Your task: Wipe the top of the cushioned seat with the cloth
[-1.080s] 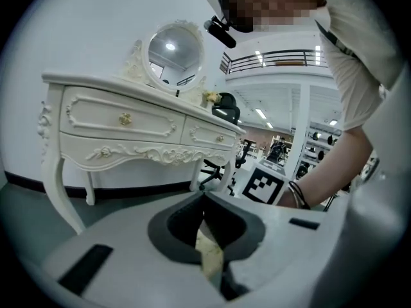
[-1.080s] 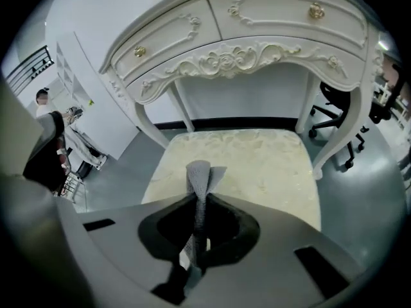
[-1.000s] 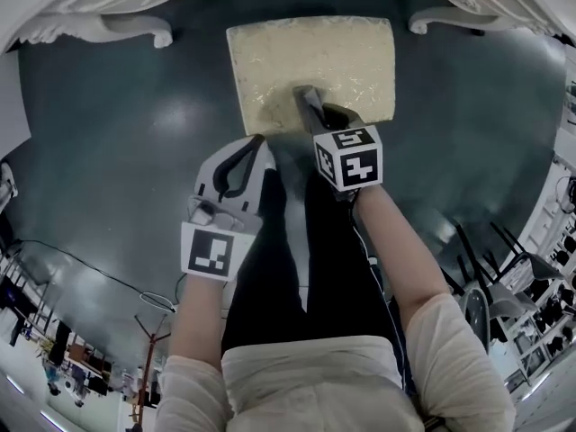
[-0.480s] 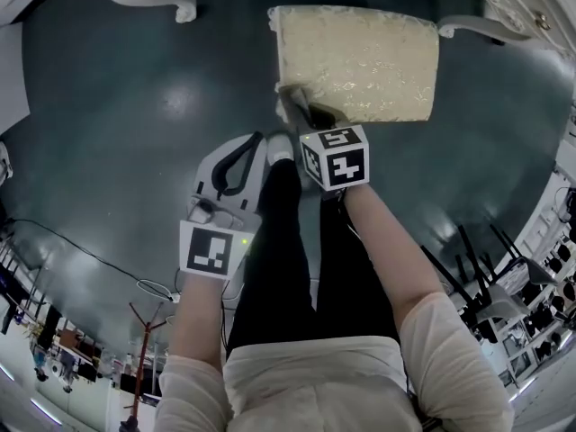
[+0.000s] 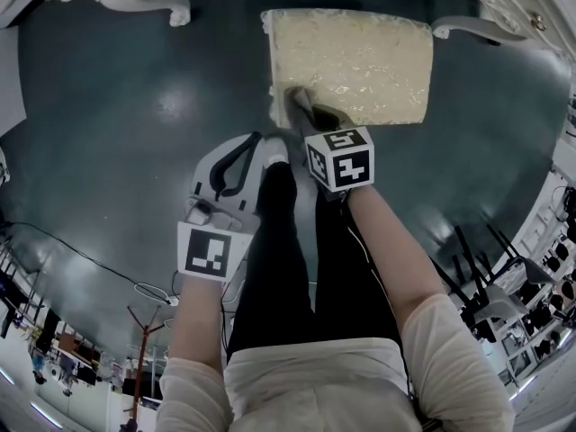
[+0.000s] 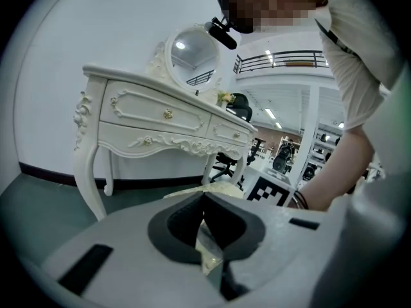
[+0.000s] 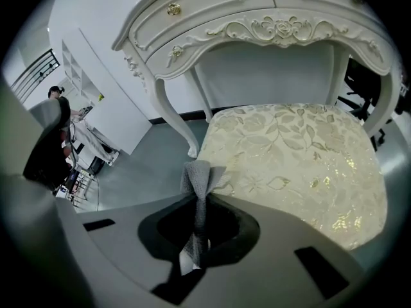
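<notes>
The cushioned seat (image 5: 355, 57) is cream with a gold leaf pattern and stands on the dark floor ahead of me; the right gripper view shows the seat (image 7: 295, 159) filling its middle. My right gripper (image 5: 299, 108) is shut on a grey cloth (image 7: 196, 178), whose bunched end rests on the seat's near left corner. In the head view the cloth (image 5: 288, 95) shows as a small grey patch at that corner. My left gripper (image 5: 259, 144) hangs lower left of the seat, off it, shut with nothing held (image 6: 203, 197).
A white carved dressing table (image 7: 257, 24) stands over the seat's far side, its curved legs (image 5: 166, 7) on the dark green floor (image 5: 117, 133). A round mirror (image 6: 189, 50) sits on it. Office chairs (image 5: 504, 277) stand at the right. The person's legs are below the grippers.
The right gripper has slid the cloth left along the seat's near edge, from about its middle to the near left corner. The left gripper has stayed where it was.
</notes>
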